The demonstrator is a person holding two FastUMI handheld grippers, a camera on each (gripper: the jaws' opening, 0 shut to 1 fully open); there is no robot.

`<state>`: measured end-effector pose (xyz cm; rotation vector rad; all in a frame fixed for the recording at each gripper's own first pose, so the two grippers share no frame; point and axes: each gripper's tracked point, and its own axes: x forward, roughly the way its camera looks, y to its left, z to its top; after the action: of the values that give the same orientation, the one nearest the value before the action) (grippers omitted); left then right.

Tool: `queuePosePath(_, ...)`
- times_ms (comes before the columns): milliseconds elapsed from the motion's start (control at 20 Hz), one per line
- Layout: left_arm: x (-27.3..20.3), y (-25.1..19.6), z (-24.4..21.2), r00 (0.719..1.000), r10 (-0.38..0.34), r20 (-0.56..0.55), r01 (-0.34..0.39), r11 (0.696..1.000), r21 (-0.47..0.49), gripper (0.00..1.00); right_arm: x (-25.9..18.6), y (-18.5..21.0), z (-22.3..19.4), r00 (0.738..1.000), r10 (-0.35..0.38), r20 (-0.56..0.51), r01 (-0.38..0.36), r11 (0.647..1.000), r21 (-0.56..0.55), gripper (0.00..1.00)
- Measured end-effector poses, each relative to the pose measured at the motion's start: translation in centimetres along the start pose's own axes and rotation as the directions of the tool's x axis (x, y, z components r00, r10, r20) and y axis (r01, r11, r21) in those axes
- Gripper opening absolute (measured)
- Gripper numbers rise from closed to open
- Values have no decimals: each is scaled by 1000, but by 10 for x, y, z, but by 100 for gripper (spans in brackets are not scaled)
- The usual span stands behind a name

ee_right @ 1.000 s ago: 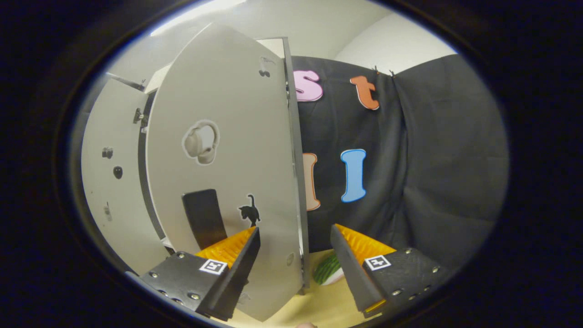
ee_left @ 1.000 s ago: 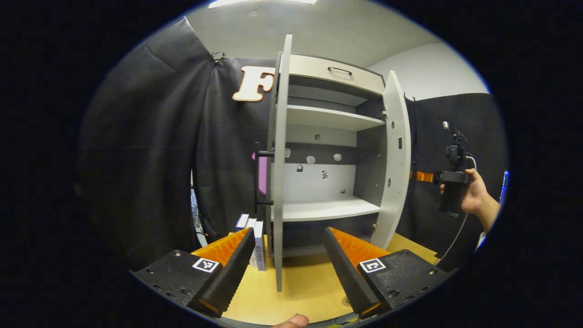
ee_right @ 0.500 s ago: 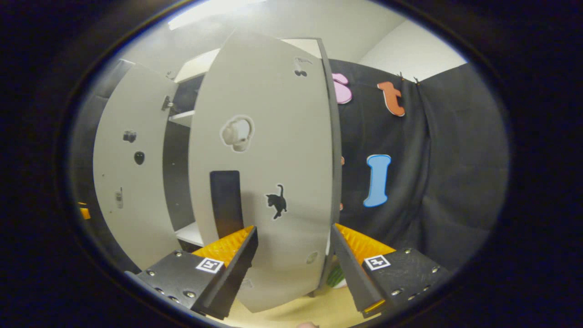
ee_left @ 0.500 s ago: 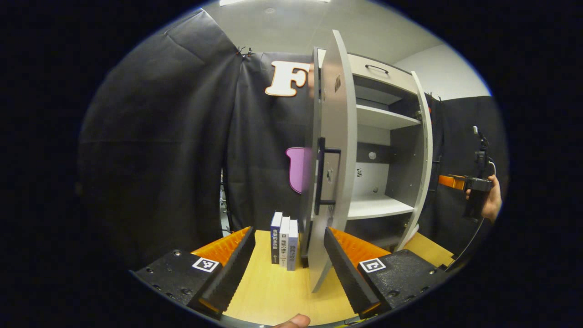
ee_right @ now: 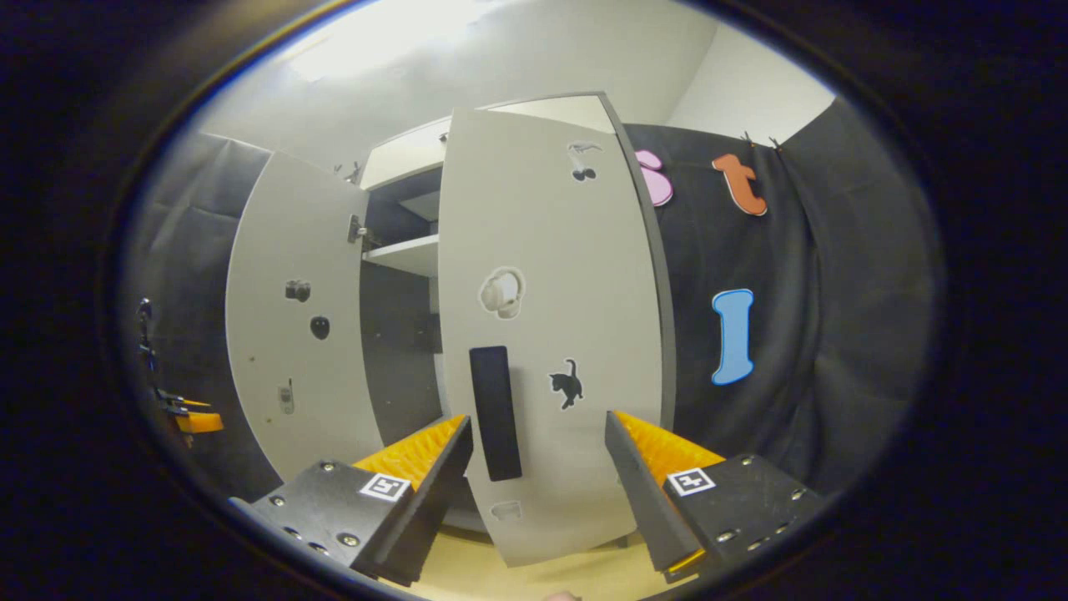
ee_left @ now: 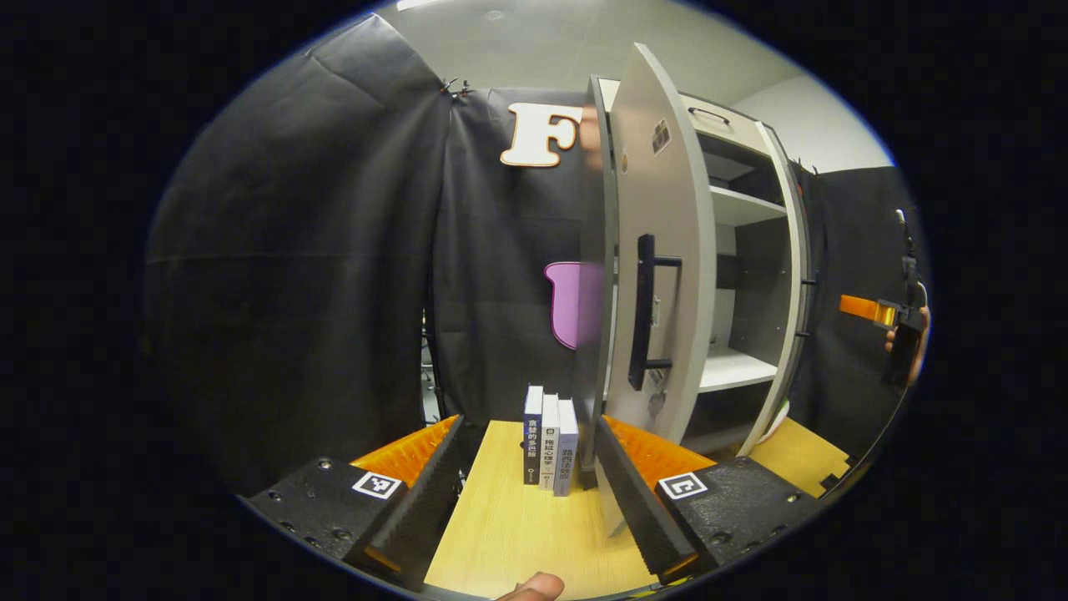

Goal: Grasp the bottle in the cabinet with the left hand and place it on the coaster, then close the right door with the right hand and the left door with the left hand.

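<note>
Both cabinet doors are ajar. The right door (ee_right: 542, 334) hangs just ahead of the right gripper (ee_right: 538, 492), jaws spread, empty. The left gripper (ee_left: 530, 492), likewise released, risks knocking the 3 books (ee_left: 549, 446) beside the left door (ee_left: 659, 275).

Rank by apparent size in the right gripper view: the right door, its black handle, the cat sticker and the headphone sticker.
1. right door, by far the largest
2. black handle
3. headphone sticker and cat sticker: too alike to rank
</note>
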<state>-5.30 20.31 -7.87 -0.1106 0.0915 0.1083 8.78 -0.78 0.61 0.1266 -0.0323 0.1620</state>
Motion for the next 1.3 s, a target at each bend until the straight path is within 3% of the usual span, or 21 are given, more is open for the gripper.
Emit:
queuePosePath(50,7,0,5,1000,-9,5,9,1000,-18,96,-4,2,1,1000,5,-2,-5,1000,-2,93)
queuePosePath(200,26,0,19,1000,-24,17,25,999,-36,93,-20,-2,6,1000,0,0,0,1000,2,96)
queuePosePath(250,33,0,25,999,-27,20,27,999,-32,96,-25,-2,10,1000,4,4,-4,1000,13,93)
queuePosePath(300,39,0,31,999,-28,26,29,999,-27,96,-30,-3,11,1000,2,4,-2,1000,22,96)
queuePosePath(450,55,-13,46,998,-60,32,60,998,-25,92,-50,-16,20,1000,-16,6,16,1000,9,92)
queuePosePath(500,59,-19,50,997,-77,31,77,997,-20,96,-56,-20,27,999,-24,27,24,1000,12,94)
queuePosePath(650,69,-43,61,991,-130,37,131,991,-26,96,-75,-15,40,999,25,41,-27,997,66,96)
queuePosePath(800,69,-49,64,992,-118,54,120,992,-48,89,-94,-21,49,999,40,35,-43,997,72,97)
queuePosePath(850,70,-50,61,992,-116,49,119,990,-69,91,-99,-21,53,998,43,42,-46,997,67,93)
queuePosePath(950,70,-49,61,994,-105,36,108,990,-94,89,-107,-25,53,998,42,44,-45,998,53,98)
queuePosePath(1000,70,-49,61,995,-98,30,100,990,-97,94,-109,-27,52,998,38,42,-40,998,45,100)
queuePosePath(1050,69,-51,62,995,-96,29,98,991,-87,94,-112,-29,51,999,32,40,-34,999,38,96)
queuePosePath(1200,68,-62,66,995,-96,41,97,995,-29,95,-115,-33,48,999,35,27,-35,999,20,100)
queuePosePath(1250,67,-69,66,994,-105,42,105,994,-6,95,-116,-34,47,999,34,27,-35,999,18,92)
queuePosePath(1300,67,-77,66,992,-117,43,117,993,12,94,-116,-36,47,999,34,29,-34,999,15,96)
